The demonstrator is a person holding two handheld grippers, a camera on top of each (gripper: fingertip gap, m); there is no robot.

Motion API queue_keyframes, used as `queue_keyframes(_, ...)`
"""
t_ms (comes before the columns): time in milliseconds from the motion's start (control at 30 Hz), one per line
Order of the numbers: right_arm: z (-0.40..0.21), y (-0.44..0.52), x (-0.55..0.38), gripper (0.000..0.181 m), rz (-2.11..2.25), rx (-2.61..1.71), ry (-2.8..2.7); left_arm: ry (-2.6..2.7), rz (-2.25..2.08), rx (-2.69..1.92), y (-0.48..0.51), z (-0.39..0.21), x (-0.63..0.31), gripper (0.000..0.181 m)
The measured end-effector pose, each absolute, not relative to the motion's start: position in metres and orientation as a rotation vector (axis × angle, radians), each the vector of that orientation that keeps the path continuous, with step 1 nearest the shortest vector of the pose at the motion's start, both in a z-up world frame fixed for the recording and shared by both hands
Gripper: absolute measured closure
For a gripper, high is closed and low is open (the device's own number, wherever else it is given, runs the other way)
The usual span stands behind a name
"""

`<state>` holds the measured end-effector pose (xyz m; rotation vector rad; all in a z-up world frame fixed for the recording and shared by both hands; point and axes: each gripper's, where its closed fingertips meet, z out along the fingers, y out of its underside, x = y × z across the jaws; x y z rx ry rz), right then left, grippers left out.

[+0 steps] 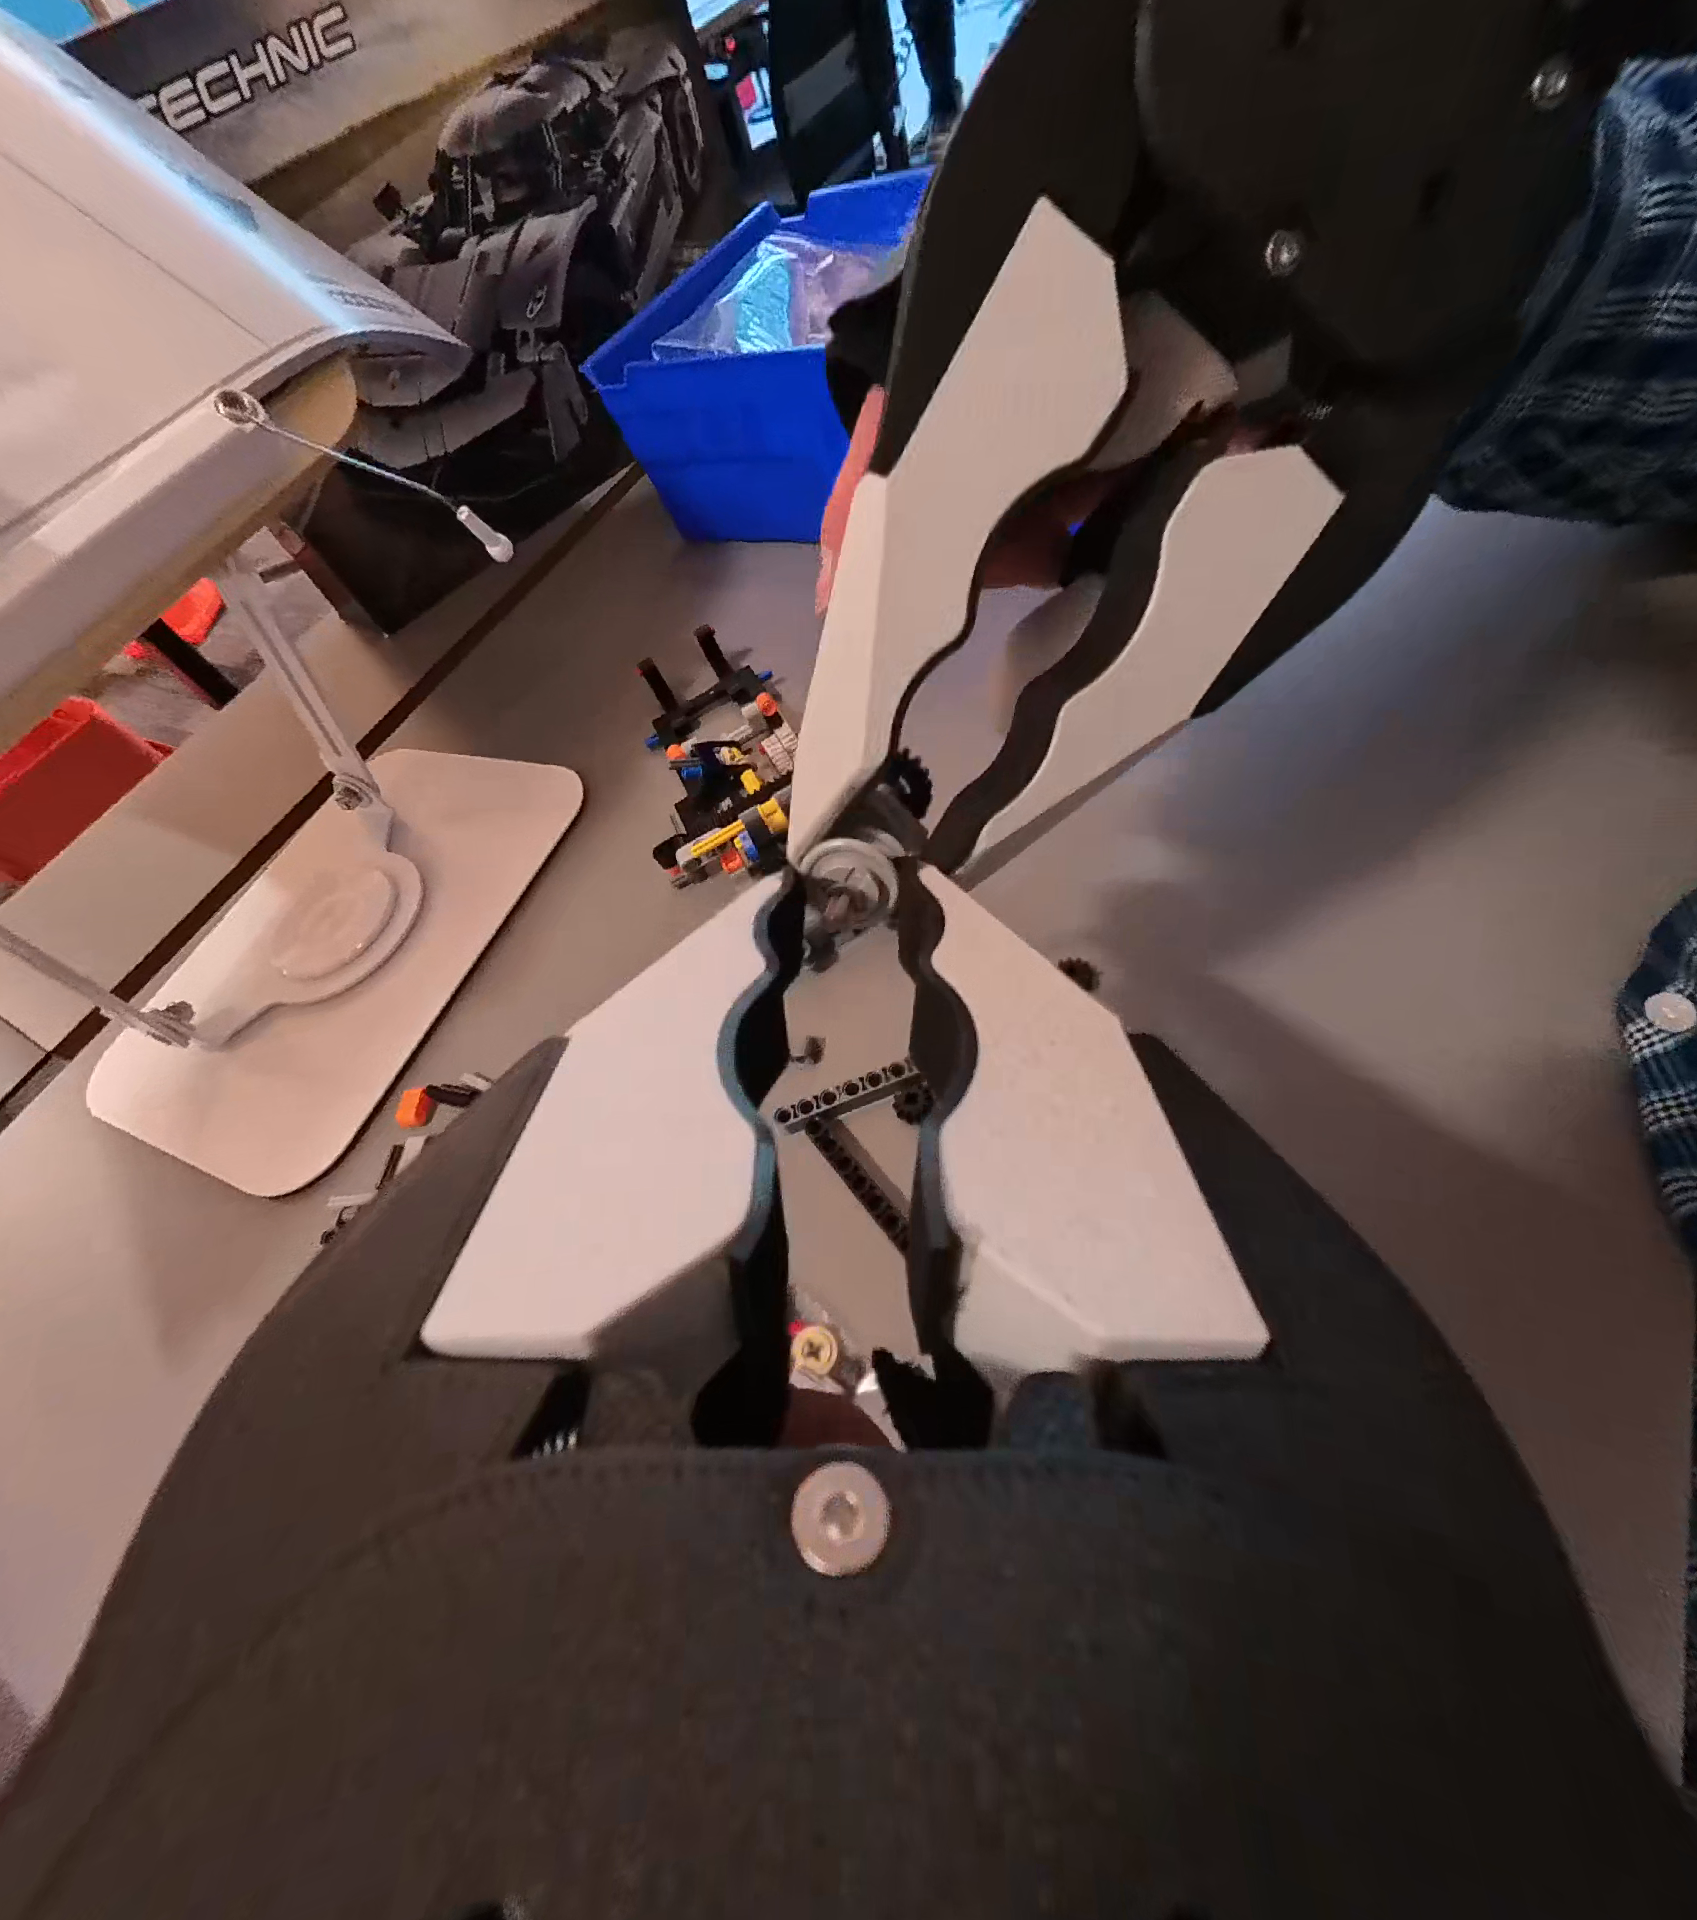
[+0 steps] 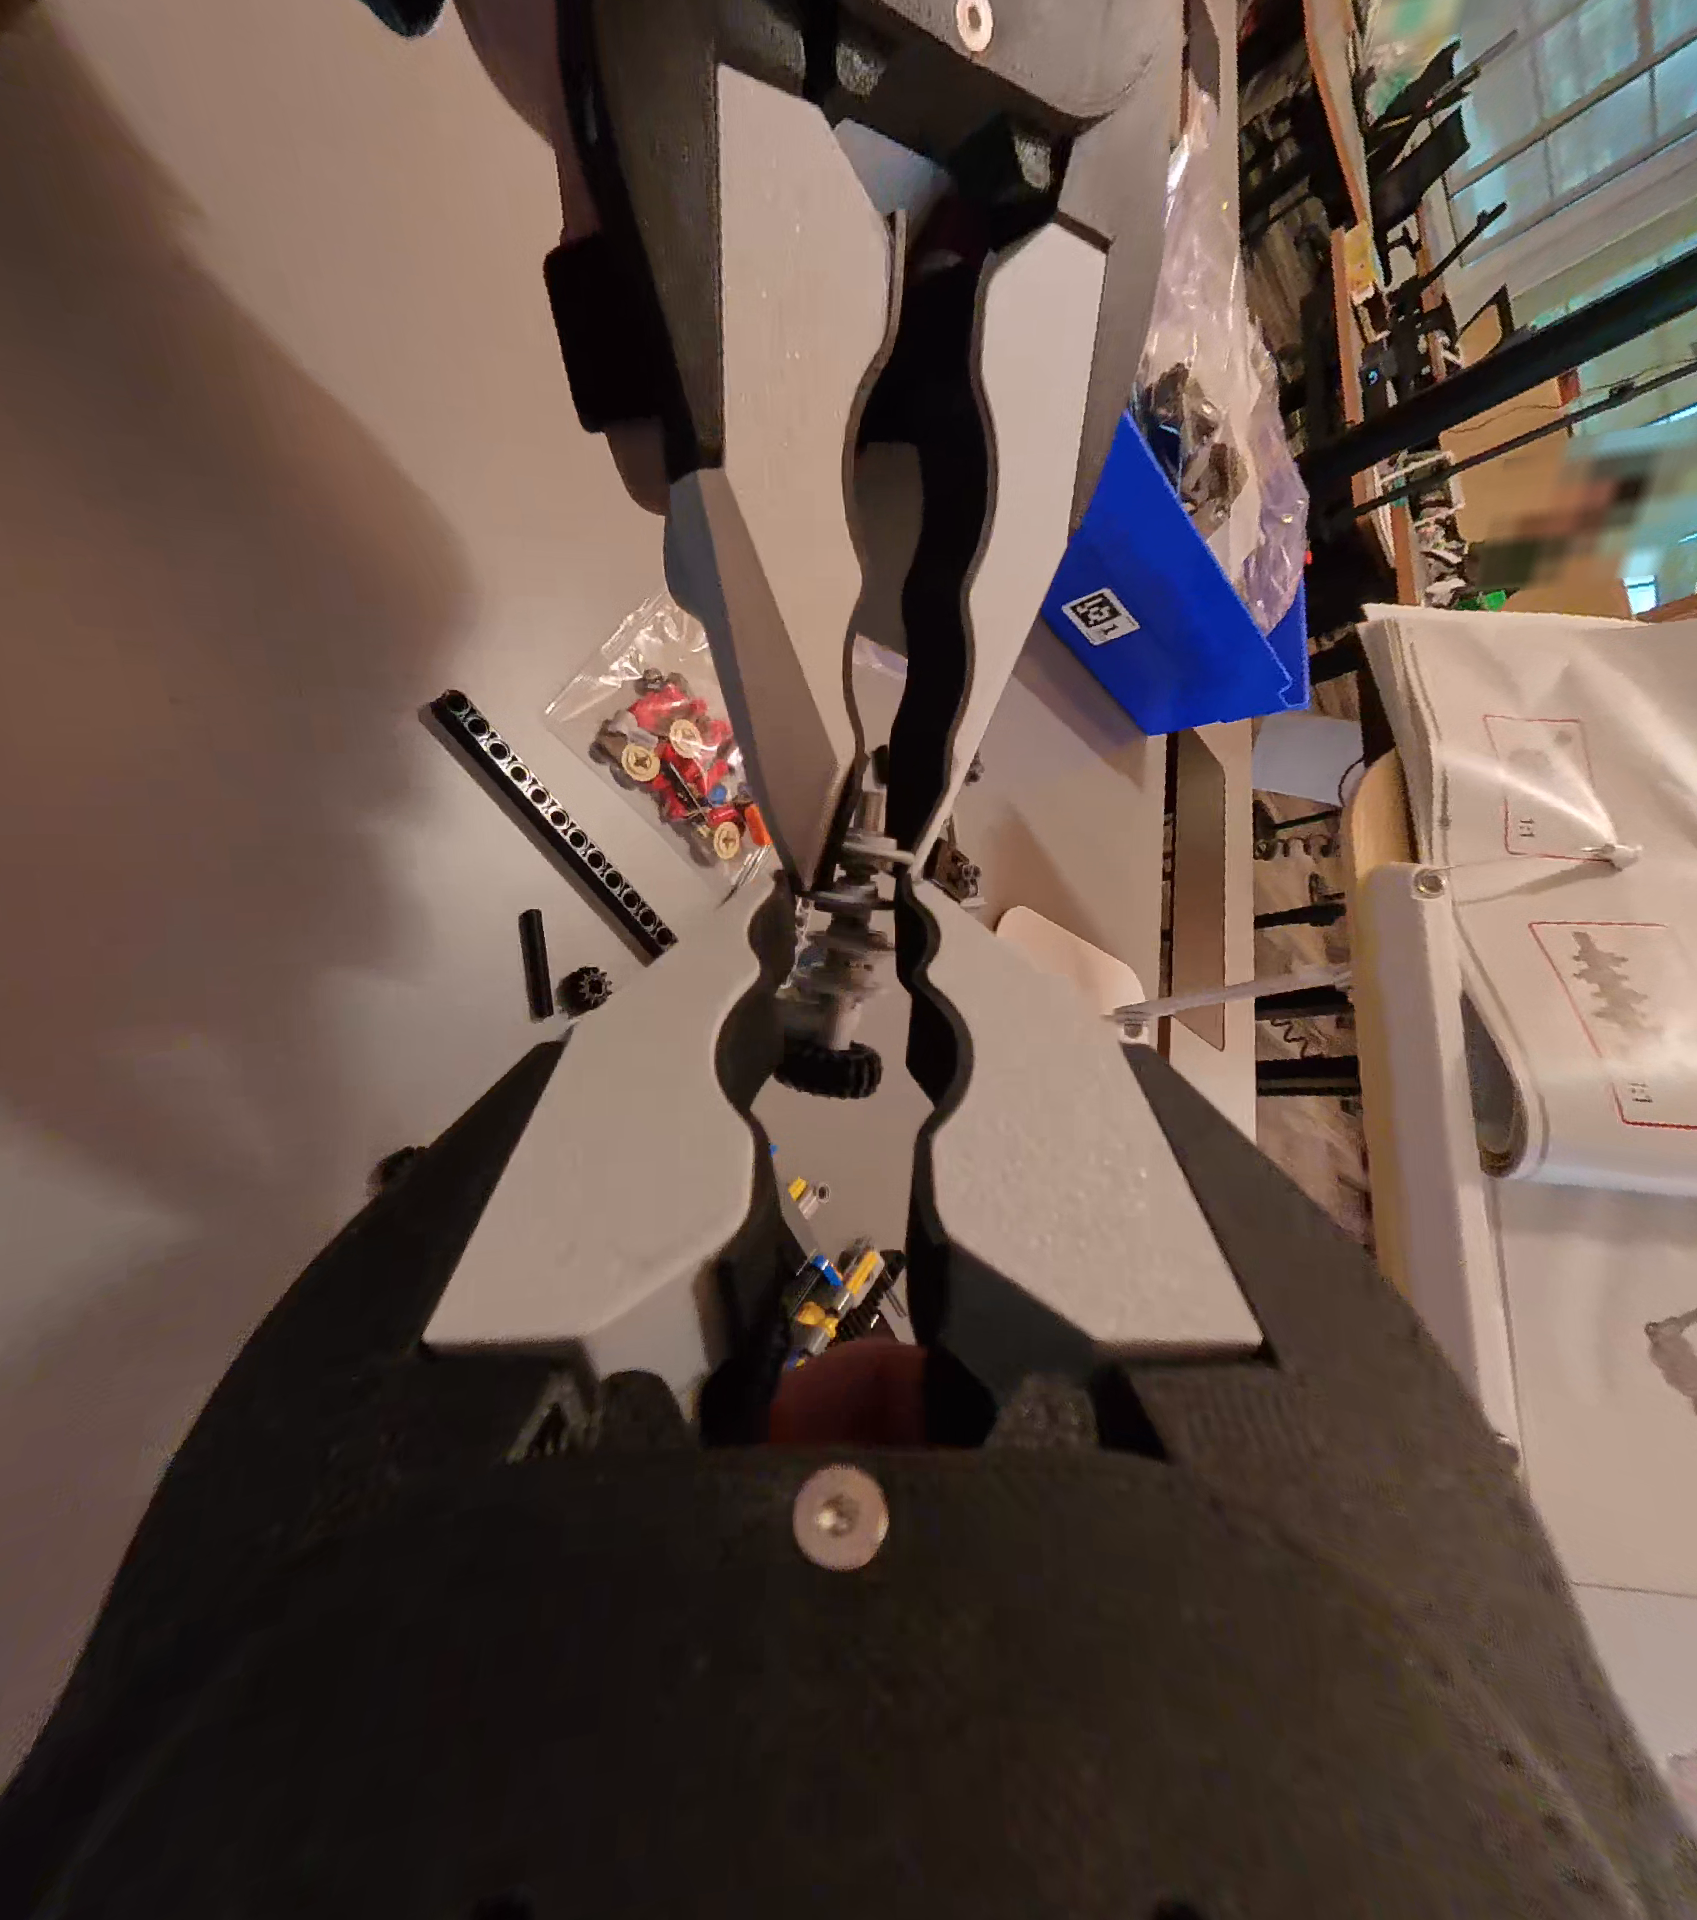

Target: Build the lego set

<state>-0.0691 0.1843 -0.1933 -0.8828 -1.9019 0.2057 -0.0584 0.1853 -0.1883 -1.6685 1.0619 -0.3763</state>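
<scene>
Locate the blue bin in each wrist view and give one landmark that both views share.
Left wrist view: blue bin sits upper centre, behind the right gripper.
Right wrist view: blue bin sits right of centre, beside the left gripper.
Shared landmark: the instruction booklet on its stand.

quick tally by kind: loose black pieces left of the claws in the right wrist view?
Long holed beam: 1
Short black rod: 1
Small black gear: 1
Total: 3

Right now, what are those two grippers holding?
One small grey axle-and-gear piece, pinched at opposite ends by the left gripper and right gripper.
</scene>
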Motion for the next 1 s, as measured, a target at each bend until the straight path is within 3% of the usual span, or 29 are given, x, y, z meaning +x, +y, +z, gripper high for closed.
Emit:
queue_keyframes(733,-0.212,0.165,-0.061,0.17,0.267,-0.823,-1.914,0.993,-0.576,-1.739,0.167,-0.206,-0.052,0.167)
queue_keyframes(867,-0.203,0.172,-0.063,0.165,0.26,-0.87,-1.802,0.885,-0.628,-1.736,0.172,-0.198,-0.053,0.166)
queue_keyframes(933,-0.204,0.17,-0.063,0.152,0.255,-0.907,-1.789,0.85,-0.652,-1.737,0.171,-0.199,-0.049,0.166)
queue_keyframes(1000,-0.204,0.168,-0.064,0.159,0.244,-0.92,-1.771,0.826,-0.672,-1.734,0.17,-0.201,-0.045,0.166)
